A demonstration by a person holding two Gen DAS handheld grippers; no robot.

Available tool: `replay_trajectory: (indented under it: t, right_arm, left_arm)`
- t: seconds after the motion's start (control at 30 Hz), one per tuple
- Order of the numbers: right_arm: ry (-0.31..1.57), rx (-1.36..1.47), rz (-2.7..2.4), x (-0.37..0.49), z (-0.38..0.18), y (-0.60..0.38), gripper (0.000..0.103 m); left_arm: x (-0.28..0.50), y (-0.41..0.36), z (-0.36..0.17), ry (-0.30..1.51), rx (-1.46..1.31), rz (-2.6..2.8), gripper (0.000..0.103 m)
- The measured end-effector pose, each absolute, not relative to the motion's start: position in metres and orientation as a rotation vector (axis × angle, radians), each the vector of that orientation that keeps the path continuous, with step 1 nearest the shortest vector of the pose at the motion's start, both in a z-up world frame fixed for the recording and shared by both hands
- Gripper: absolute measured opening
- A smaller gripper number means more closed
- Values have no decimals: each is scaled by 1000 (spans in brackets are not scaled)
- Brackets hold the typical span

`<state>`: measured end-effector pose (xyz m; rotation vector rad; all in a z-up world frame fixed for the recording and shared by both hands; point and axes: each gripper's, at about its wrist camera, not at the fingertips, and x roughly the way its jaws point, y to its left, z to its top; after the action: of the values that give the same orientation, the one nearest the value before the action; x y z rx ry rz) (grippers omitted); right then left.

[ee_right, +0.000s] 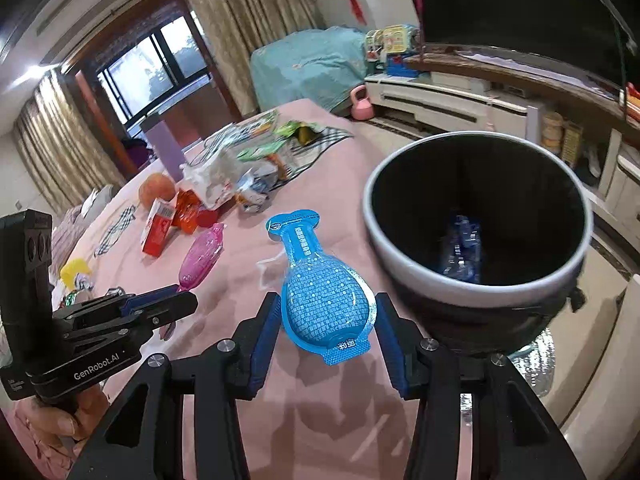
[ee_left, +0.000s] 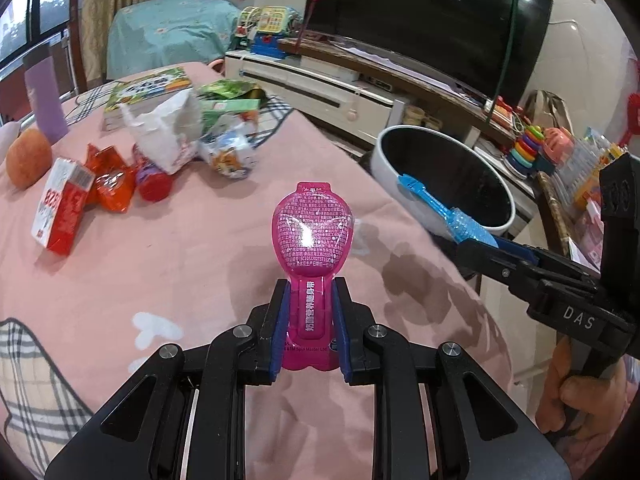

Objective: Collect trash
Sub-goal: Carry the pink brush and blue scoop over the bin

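My left gripper [ee_left: 310, 320] is shut on the stem of a pink spoon-shaped plastic wrapper [ee_left: 312, 240], held up over the pink tablecloth [ee_left: 180, 264]. My right gripper [ee_right: 326, 332] is shut on a blue wrapper [ee_right: 324, 292] of the same shape, just left of a white bin with a black inside [ee_right: 400, 264]. A blue piece of trash [ee_right: 460, 248] lies at the bin's bottom. In the left wrist view the right gripper [ee_left: 476, 244] holds the blue wrapper [ee_left: 452, 216] over the rim of the bin [ee_left: 380, 168]. The right wrist view shows the left gripper [ee_right: 180, 296] with the pink wrapper [ee_right: 202, 256].
Farther back on the table lie a red carton [ee_left: 60, 212], orange wrappers [ee_left: 112, 184], a white bag [ee_left: 168, 136], green packets [ee_left: 228, 92], a round fruit [ee_left: 28, 158] and a purple cup [ee_left: 46, 100]. A TV [ee_left: 432, 20] on a low stand and toys [ee_left: 528, 148] are behind the bin.
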<state>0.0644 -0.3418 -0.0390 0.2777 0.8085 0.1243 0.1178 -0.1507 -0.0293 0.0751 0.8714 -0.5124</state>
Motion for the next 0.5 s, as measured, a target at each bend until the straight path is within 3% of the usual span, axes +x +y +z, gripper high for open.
replay_trajectory:
  t: [0.5]
  right_arm:
    - [769,319,28,52,-31,-396,48]
  left_arm:
    - [118,-204,-14,844,136,-595,19]
